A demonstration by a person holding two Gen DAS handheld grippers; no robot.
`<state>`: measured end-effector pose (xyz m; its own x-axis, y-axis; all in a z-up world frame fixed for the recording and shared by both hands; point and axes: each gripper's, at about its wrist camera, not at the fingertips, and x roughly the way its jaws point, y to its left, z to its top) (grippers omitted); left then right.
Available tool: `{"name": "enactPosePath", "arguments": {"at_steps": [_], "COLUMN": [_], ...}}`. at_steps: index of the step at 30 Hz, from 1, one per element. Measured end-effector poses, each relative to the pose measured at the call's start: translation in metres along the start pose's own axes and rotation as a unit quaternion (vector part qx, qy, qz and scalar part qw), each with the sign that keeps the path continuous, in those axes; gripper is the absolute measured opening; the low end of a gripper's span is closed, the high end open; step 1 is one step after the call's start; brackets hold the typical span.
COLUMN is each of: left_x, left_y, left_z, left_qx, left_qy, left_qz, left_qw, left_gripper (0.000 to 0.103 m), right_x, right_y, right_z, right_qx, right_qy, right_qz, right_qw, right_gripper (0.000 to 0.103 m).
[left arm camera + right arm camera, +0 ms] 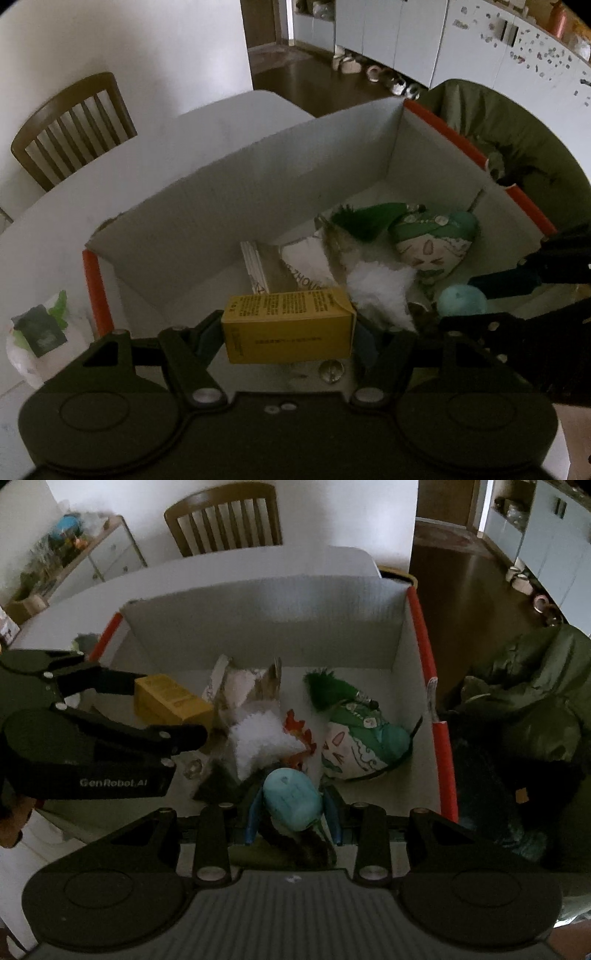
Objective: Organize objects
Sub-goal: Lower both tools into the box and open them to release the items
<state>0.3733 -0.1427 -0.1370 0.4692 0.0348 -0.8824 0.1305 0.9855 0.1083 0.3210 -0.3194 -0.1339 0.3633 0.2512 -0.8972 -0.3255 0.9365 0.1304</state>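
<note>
A white cardboard box (229,192) with red edge strips stands on the white table; it also shows in the right wrist view (266,624). My left gripper (288,332) is shut on a yellow carton (290,326) and holds it over the box's near left part; the carton also shows in the right wrist view (168,699). My right gripper (291,812) is shut on a teal egg-shaped object (291,801) over the box's near side; that object shows in the left wrist view (461,301). Inside lie a white plush chicken (258,734) and a green-hatted doll (354,734).
A wooden chair (225,520) stands beyond the table. A green jacket (528,709) lies right of the box. A white plastic bag (40,339) sits left of the box. A small glass ball (331,371) lies on the box floor. A folded paper packet (295,266) rests behind the chicken.
</note>
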Motion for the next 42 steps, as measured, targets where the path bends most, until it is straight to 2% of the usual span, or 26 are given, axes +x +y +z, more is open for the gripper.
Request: {"name": "enactPosePath", "arguments": {"at_steps": [12,24,31,33,42], "left_x": [0.02,0.024,0.017,0.014,-0.004], "left_y": [0.003,0.006,0.005,0.004,-0.002], "left_z": [0.003,0.006,0.004,0.003,0.0], "left_qx": [-0.021,-0.035,-0.029,-0.031,-0.038], "left_qy": [0.043,0.063,0.05,0.046,0.019], "left_qz": [-0.004,-0.012,-0.012,-0.013,-0.019], "left_qw": [0.9988,0.9973,0.9982,0.9984,0.9989], "left_gripper": [0.07,0.072,0.077,0.078,0.081], "right_x": [0.02,0.024,0.017,0.014,-0.006], "right_y": [0.004,0.003,0.003,0.003,-0.001], "right_z": [0.0,-0.002,-0.005,-0.006,-0.008], "right_qx": [-0.025,-0.036,-0.052,-0.051,-0.039], "right_qy": [0.018,0.019,0.01,0.006,-0.01], "right_qz": [-0.005,-0.01,-0.003,-0.002,0.013], "right_qw": [0.999,0.999,0.999,0.999,0.999], "right_gripper": [0.035,0.035,0.038,0.042,0.043]}}
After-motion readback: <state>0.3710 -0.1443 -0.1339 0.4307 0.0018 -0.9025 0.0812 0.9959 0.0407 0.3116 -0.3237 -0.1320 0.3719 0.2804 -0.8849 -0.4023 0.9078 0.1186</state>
